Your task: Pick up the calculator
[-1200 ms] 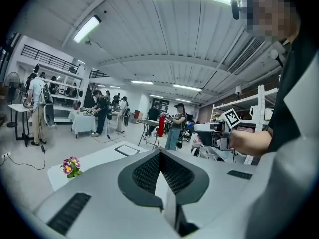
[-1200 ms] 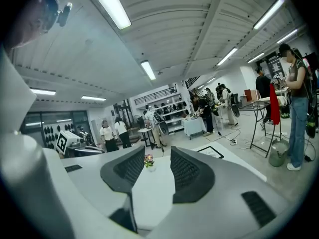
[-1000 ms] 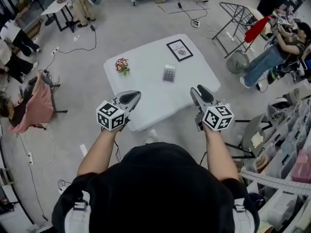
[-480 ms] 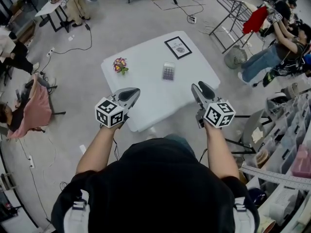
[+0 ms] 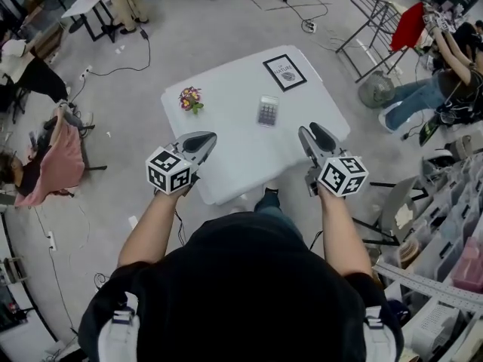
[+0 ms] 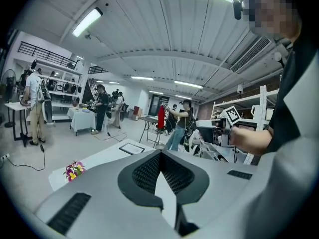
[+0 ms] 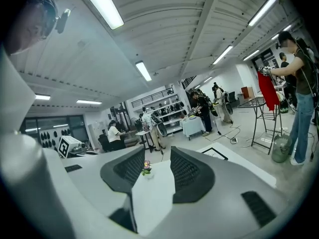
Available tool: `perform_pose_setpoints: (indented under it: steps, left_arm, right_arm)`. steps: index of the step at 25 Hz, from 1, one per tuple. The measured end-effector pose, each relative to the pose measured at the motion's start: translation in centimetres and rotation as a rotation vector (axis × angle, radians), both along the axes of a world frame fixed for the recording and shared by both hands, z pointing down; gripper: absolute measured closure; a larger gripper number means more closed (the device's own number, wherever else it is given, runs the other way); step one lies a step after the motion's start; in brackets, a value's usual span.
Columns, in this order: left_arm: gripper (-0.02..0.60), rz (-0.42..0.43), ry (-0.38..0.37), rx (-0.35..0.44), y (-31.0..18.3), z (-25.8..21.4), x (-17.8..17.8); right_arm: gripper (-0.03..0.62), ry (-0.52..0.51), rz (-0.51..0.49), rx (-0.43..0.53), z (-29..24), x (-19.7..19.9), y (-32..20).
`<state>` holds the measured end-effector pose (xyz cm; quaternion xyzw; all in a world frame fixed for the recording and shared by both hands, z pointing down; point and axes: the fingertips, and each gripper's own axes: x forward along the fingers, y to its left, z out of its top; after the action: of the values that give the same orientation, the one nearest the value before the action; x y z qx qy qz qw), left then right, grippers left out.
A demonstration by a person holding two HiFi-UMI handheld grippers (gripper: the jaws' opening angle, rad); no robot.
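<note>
Item: calculator [image 5: 267, 111]. Small, grey-keyed, lying flat on the white-covered surface [image 5: 234, 138], right of its middle. Nothing touches it.

Item: framed picture [image 5: 285, 72]. Black frame, flat on the surface at the far right corner, beyond the calculator and apart from it.

Item: small bunch of flowers [image 5: 190, 99]. Pink and yellow, standing near the surface's left edge, well apart from the calculator.

Item: left gripper [image 5: 205, 138]. Held in the air over the near left edge of the surface, pointing towards its middle. In the left gripper view the pad tips are pressed together, with only a wedge of white surface showing beneath them; nothing is pinched. The flowers show to the left of the jaws.

Item: right gripper [image 5: 309, 133]. Held over the near right edge of the surface, well short of the calculator though nearer to it than the left one. In the right gripper view the jaws stand spread; the gap frames only white surface and the distant flowers, with nothing held.

Surroundings: metal drying rack [image 5: 371, 21] with a red garment [image 5: 408, 26] past the right side of the surface; several people around the room.
</note>
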<state>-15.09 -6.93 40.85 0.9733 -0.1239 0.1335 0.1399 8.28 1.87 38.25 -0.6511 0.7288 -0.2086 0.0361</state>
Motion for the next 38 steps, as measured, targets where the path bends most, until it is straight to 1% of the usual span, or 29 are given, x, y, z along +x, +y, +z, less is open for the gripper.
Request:
perform_pose_setpoints:
  steps: [10,17,22,32,38]
  left_arm:
    - [0.565,-0.060,-0.014,0.000,-2.6,-0.3,3.9]
    - [0.565,-0.114,-0.016,-0.018,-5.7,0.3,6.3]
    - [0.565,-0.141,-0.018,-0.030,-7.1,0.7,8.8]
    - [0.565,-0.221,-0.019,-0.052,-10.8,1.4,11.2]
    - [0.565,-0.267,-0.038,-0.070,-11.6,2.2,12.6]
  right_arm:
    - [0.422,-0.017,-0.071,0.000,0.1,4.0,-4.8]
    - [0.422,-0.023,-0.131,-0.012,0.5,6.4,-9.4]
    - [0.424,-0.032,-0.173,-0.026,1.0,8.6,-11.8]
    - [0.425,-0.032,-0.252,-0.067,2.2,11.5,-16.6]
    - [0.425,-0.044,-0.307,-0.090,3.6,13.0,-18.9]
